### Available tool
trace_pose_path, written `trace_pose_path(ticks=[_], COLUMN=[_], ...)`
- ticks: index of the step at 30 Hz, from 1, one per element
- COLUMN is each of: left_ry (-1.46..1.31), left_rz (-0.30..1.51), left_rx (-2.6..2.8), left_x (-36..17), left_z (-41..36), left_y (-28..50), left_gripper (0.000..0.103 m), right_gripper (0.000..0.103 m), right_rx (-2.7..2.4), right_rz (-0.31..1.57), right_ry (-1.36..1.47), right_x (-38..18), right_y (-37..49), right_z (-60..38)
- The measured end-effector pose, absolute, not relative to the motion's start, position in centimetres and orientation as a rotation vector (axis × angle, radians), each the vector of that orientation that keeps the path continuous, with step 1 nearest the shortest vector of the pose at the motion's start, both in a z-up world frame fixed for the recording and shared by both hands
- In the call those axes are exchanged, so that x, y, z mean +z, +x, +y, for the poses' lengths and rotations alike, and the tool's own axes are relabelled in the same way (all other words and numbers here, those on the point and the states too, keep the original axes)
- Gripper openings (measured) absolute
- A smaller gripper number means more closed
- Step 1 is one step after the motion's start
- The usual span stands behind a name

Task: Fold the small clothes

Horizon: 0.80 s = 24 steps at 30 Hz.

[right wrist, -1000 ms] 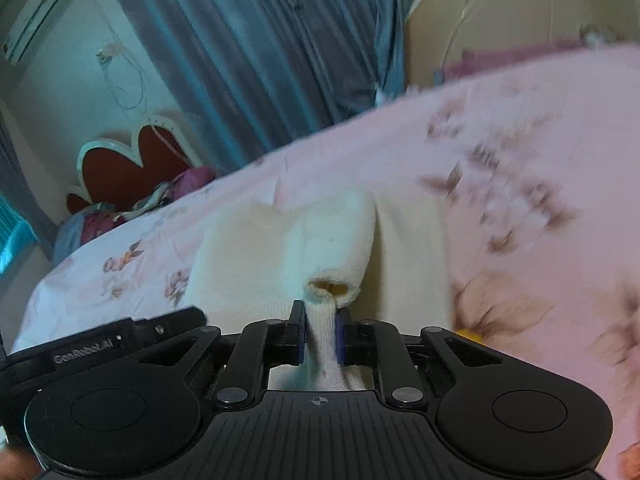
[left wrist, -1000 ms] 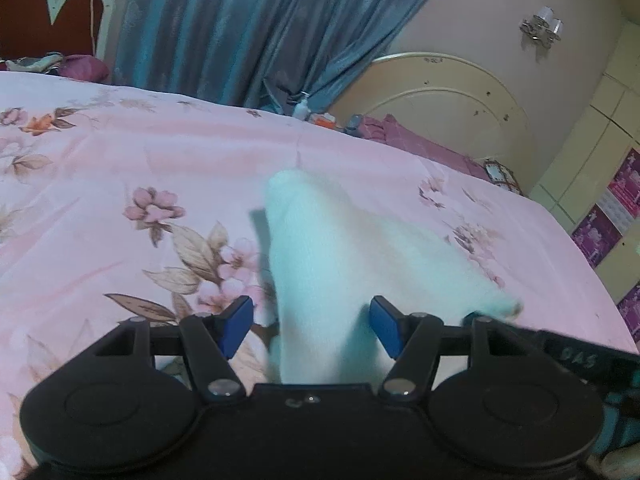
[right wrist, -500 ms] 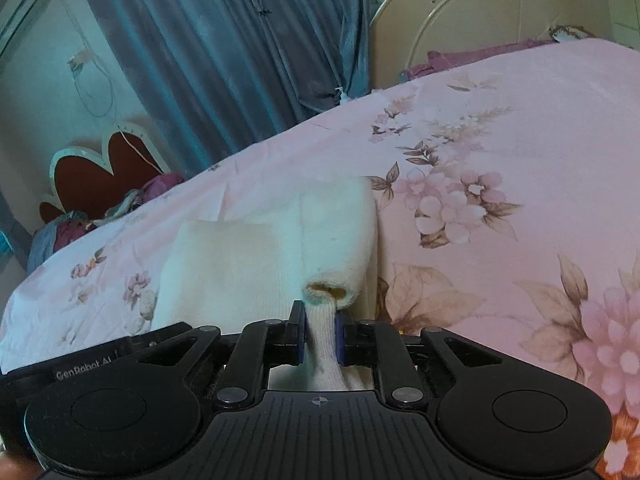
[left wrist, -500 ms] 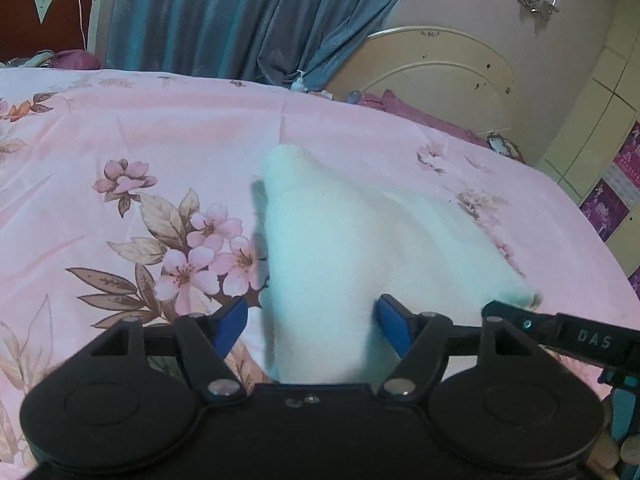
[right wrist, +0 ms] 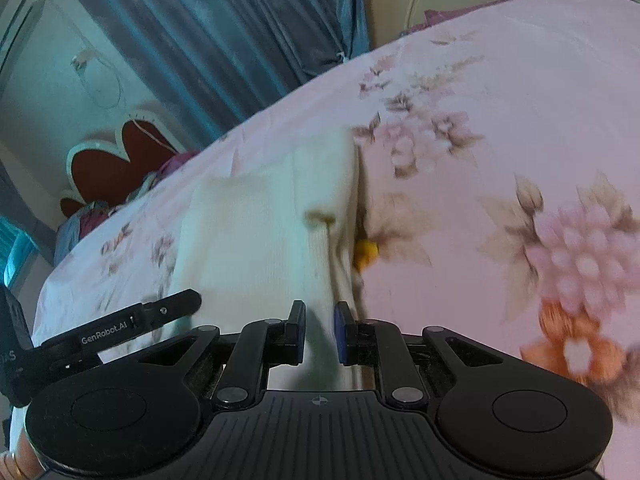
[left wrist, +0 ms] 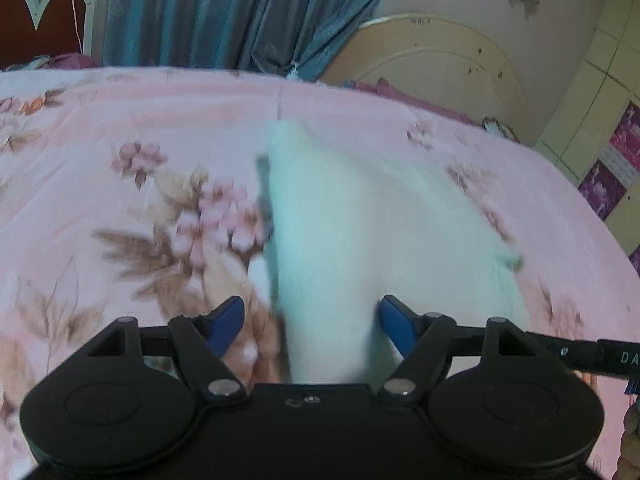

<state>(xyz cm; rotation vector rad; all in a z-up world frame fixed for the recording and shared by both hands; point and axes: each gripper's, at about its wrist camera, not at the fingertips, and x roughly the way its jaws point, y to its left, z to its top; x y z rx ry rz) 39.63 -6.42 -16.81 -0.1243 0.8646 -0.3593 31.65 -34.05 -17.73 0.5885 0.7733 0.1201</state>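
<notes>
The garment [left wrist: 360, 240] lay mid-bed [left wrist: 120, 120], soft, light and limp; its near edge looked the best hold. The left gripper [left wrist: 312, 316] gaped around it; the right gripper [right wrist: 319, 330] had slackened, barely parted.

Garment [left wrist: 360, 240] blurred; near end hidden behind fingers [left wrist: 394, 322]

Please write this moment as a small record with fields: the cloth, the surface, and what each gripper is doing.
garment: small cream knit garment, partly folded, a sleeve-like tube on its right part
surface: pink floral bedsheet
left gripper: open, jaws wide, the cloth passes between them, no grip
right gripper: a narrow gap between the jaws, a strip of the cloth in the gap; pinch or not, cannot tell
other: small yellow object at the cloth's right edge, blurred
background: blue curtain
</notes>
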Motion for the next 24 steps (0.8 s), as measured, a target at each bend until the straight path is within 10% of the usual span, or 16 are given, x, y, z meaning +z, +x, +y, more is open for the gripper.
trace_pose_path(ticks=[9,13,24], left_ry=[-0.144,-0.138,-0.108], left_rz=[0.933,0.93,0.924], left_rx=[-0.393,-0.422,-0.405], left_x=[-17.1,-16.9,-16.8], left_z=[-4.7,-4.7,-5.6], left_y=[36.0,35.3,34.6], left_gripper=[0.063,0.028,0.036], right_gripper=[0.014,0.012,0.005], right_rx=[0.151,0.199,0.024], right_rz=[0.81,0.834,0.831], right_ry=[0.608,0.649,0.44], right_x=[-17.7,-17.7,-17.9], right_y=[28.8,28.6,28.6], right_z=[-32.9,-32.3,-32.4])
